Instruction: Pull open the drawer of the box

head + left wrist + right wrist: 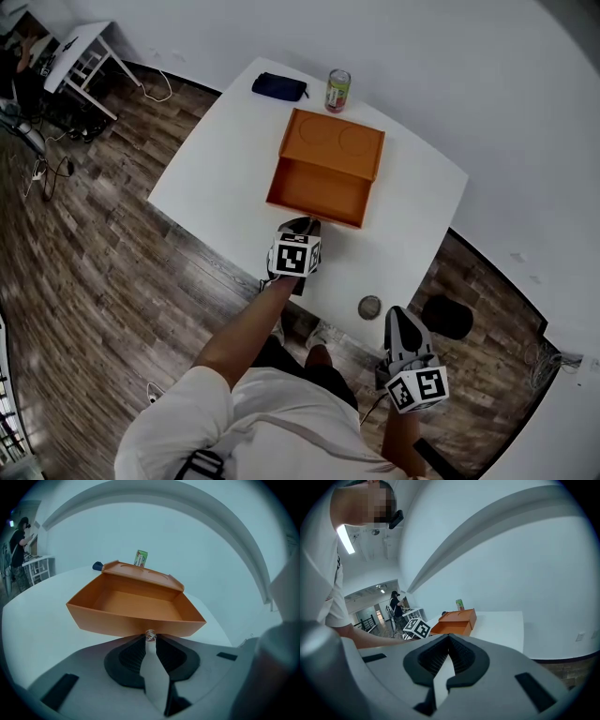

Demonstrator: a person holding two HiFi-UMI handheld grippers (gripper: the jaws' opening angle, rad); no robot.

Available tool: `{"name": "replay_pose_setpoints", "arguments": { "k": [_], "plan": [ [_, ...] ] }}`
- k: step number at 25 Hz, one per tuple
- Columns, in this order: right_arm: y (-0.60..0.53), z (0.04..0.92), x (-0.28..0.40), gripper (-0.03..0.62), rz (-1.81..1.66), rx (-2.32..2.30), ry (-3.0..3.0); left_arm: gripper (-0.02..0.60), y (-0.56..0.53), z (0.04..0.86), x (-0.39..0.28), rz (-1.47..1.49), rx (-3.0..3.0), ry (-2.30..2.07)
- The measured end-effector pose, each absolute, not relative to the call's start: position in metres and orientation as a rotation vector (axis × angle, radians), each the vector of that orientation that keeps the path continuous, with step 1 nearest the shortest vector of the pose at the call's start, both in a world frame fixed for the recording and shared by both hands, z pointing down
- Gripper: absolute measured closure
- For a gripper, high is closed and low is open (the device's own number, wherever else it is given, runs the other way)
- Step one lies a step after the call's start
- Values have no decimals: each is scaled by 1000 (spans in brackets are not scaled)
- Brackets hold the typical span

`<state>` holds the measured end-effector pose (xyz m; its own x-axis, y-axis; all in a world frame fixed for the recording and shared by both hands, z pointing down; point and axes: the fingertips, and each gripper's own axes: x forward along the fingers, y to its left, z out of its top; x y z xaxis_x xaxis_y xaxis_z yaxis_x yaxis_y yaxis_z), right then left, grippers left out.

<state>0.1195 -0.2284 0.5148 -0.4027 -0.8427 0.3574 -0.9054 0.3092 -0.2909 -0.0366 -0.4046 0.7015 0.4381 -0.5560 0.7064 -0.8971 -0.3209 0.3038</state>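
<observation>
An orange box [335,139] stands on the white table [211,187] with its drawer [317,194] pulled out toward me, empty inside. My left gripper [301,226] is at the drawer's front wall. In the left gripper view the left gripper [150,640] is shut on the small clear knob [150,634] at the middle of the drawer front [122,623]. My right gripper [401,324] hangs off the table's near right corner, shut with nothing in it. In the right gripper view the right gripper [449,638] points toward the box [457,619] from afar.
A green can [337,90] and a dark pouch [279,86] sit behind the box at the table's far edge. A small round grey object [370,307] lies near the front edge. A black round stool [448,317] stands on the wood floor at right.
</observation>
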Motion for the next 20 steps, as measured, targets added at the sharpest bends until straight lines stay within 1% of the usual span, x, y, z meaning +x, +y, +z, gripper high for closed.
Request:
{"name": "replay_pose_setpoints", "arguments": {
  "k": [9,14,19,20],
  "plan": [
    [-229,510,122,592,673,1643,-2435,500,-404,696,-34,607,2051,-1207],
    [-236,507,126,592,661,1644,-2451,491,-394,678,-51,592,2092,-1222],
    [-245,492,129,592,631,1626,-2517,492,-381,619,-73,451,2160,-1281],
    [-246,488,128,592,621,1614,-2534,505,-378,602,-76,425,2186,-1300]
  ]
}}
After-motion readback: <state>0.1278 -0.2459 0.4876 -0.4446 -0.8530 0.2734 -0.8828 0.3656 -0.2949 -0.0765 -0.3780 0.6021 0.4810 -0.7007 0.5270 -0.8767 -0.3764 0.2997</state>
